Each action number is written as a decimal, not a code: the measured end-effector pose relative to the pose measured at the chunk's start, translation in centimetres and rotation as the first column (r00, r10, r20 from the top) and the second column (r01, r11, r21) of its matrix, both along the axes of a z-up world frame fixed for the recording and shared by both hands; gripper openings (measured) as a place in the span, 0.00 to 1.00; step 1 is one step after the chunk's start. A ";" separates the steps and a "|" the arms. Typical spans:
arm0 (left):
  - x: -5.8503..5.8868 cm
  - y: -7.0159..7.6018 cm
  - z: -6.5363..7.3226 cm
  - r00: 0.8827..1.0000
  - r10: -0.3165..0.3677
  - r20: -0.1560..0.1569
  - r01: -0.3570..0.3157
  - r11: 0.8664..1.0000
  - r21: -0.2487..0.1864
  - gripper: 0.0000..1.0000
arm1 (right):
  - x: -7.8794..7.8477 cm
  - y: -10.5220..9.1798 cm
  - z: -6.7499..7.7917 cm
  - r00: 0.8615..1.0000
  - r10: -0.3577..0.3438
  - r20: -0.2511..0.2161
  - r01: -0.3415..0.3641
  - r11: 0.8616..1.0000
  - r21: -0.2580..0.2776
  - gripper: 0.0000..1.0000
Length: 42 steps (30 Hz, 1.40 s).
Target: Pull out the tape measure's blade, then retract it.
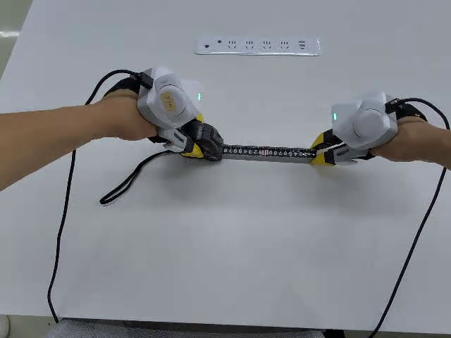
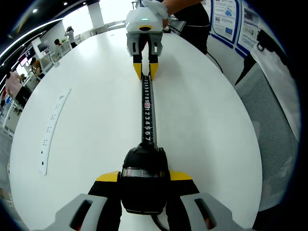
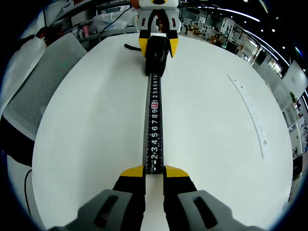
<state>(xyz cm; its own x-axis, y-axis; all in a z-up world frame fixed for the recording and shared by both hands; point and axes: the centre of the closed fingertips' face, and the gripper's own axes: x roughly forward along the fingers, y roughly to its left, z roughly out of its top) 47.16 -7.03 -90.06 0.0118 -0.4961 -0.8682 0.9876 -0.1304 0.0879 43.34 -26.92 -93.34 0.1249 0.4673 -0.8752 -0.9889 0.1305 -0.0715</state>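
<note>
The black tape measure case (image 1: 206, 143) sits on the white table, clamped between the yellow-tipped jaws of my left gripper (image 1: 194, 146). In the left gripper view the case (image 2: 144, 178) lies between the pads, and the dark numbered blade (image 2: 147, 111) runs away to the other gripper (image 2: 146, 71). My right gripper (image 1: 321, 153) is shut on the blade's end. In the right gripper view the blade (image 3: 155, 125) stretches from the yellow fingertips (image 3: 132, 172) to the case (image 3: 156, 54). In the head view the blade (image 1: 268, 151) lies flat between the two grippers.
A white power strip (image 1: 257, 46) lies at the far side of the table (image 1: 225, 239). Black cables (image 1: 63, 232) trail from both grippers over the table's left and right edges. A grey mesh chair (image 2: 274, 120) stands beside the table.
</note>
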 end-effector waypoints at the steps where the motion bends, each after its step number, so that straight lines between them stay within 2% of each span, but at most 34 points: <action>1: 0.0 0.0 0.0 1.000 0.000 0.000 0.000 1.000 0.000 0.32 | 0.0 -0.4 0.0 1.000 -0.006 -0.002 0.006 1.000 -0.002 0.12; 9: 0.0 0.1 0.0 1.000 0.000 0.001 0.000 1.000 0.001 0.32 | -0.1 -2.1 0.0 1.000 -0.025 -0.003 0.025 1.000 -0.013 0.12; 33: -0.2 0.1 0.1 1.000 -0.003 0.006 0.003 1.000 0.000 0.33 | -0.3 -3.0 -0.1 0.999 -0.030 -0.016 0.030 1.000 -0.007 0.13; 42: -0.2 -0.1 0.0 1.000 -0.005 0.014 0.005 1.000 -0.006 0.33 | -0.3 -2.9 -0.1 1.000 -0.020 -0.024 0.020 0.999 -0.037 0.14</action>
<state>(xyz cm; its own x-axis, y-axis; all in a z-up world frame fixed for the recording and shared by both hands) 46.95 -7.09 -90.04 0.0215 -0.5012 -0.8650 0.9856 -0.1345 0.1025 43.00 -29.81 -93.40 0.1127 0.4323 -0.8947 -0.9876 0.1479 -0.0529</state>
